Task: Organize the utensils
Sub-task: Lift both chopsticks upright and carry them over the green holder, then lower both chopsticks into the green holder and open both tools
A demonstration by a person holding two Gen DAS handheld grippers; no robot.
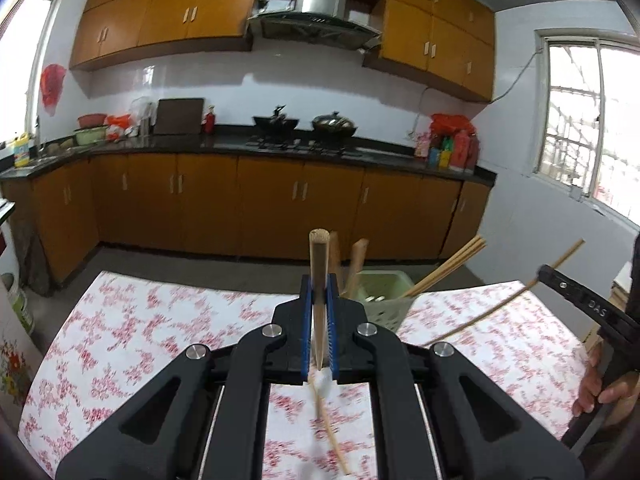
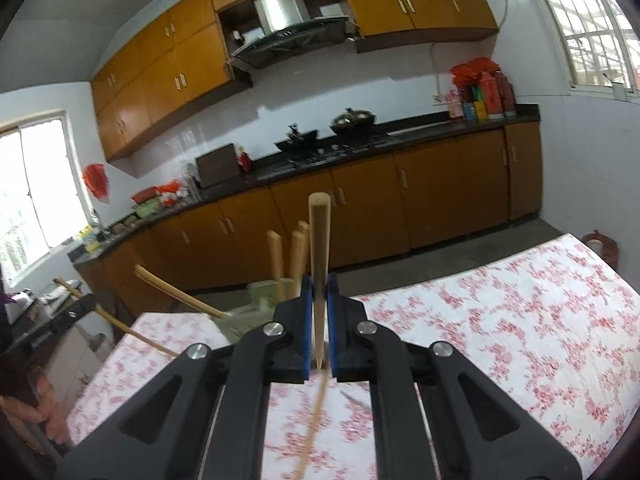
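My left gripper is shut on a wooden chopstick that sticks up past its blue pads. My right gripper is shut on another wooden chopstick. Both hover above the floral table. A pale green utensil basket stands just beyond the left gripper, with wooden handles and chopsticks leaning in it. The basket also shows in the right wrist view, left of the gripper. The right gripper shows at the right edge of the left wrist view, holding its chopstick.
The table wears a white cloth with red flowers. Kitchen cabinets and a dark counter with two woks lie beyond the table. A stool stands past the table's far right corner.
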